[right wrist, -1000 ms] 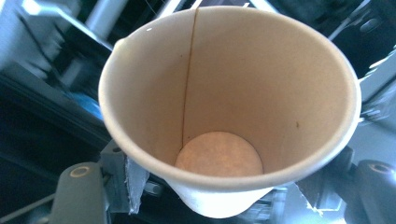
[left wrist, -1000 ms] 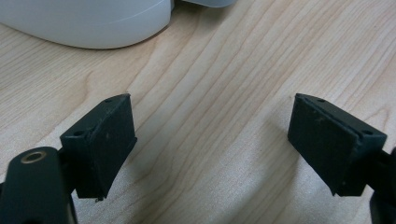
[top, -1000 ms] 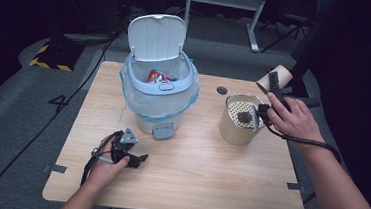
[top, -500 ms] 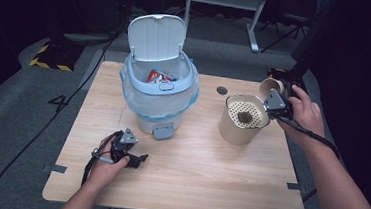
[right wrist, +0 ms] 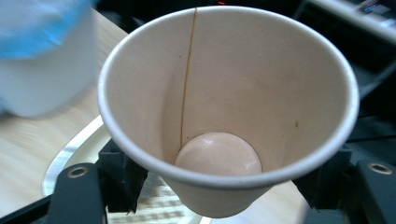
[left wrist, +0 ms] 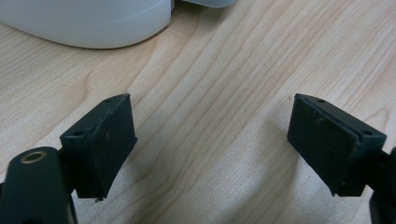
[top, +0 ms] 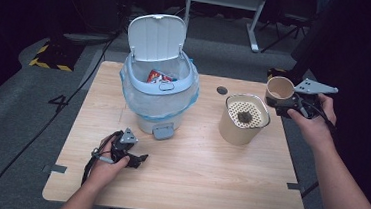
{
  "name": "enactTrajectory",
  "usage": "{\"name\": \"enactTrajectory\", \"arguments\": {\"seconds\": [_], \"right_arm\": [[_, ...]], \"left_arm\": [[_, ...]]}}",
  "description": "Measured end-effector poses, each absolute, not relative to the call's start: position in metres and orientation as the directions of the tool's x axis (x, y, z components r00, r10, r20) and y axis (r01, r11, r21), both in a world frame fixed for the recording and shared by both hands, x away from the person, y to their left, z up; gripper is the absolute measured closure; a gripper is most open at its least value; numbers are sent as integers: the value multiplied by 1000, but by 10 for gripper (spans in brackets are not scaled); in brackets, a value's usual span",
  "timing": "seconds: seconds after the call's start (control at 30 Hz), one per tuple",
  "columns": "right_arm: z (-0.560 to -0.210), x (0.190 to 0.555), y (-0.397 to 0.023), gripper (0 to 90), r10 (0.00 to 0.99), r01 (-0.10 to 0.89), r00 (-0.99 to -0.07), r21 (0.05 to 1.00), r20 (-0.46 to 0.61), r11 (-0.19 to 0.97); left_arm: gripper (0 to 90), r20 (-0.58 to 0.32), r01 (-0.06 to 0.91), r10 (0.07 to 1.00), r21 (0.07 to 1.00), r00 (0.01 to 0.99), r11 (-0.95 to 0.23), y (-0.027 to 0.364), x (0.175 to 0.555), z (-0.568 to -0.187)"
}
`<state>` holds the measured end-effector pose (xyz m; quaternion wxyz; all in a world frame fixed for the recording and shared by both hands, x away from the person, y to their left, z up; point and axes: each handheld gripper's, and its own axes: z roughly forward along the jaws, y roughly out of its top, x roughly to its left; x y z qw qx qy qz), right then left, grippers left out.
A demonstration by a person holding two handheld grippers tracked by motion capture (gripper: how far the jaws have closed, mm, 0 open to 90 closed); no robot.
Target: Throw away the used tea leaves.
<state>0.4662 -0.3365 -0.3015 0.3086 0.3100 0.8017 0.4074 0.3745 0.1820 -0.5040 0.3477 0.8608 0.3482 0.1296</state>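
I had the wooden bench before me, and the biggest thing on it was the white bin, lined with a blue bag, its lid tipped up at the back and a red-printed wrapper lying inside. To its right stood the tan canister with a perforated white insert on top and a dark clump sitting in the middle of that insert. At the bench's far right edge, just beside the canister, my right hand-held gripper was clamped around a paper cup, one black jaw on each side of the cup's lower wall; the cup was held off the bench, tilted so its open mouth faced the gripper's camera, with a thin brown streak down its inner wall. My left hand-held gripper lay near the front left of the bench, jaws spread wide with only bare wood between them.
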Motion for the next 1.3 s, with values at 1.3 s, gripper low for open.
{"name": "enactTrajectory", "arguments": {"seconds": [1.3], "right_arm": [[-291, 445, -311, 286, 653, 260, -755, 891, -53, 373]], "left_arm": [[151, -20, 505, 683, 689, 730, -520, 181, 377, -504]]}}
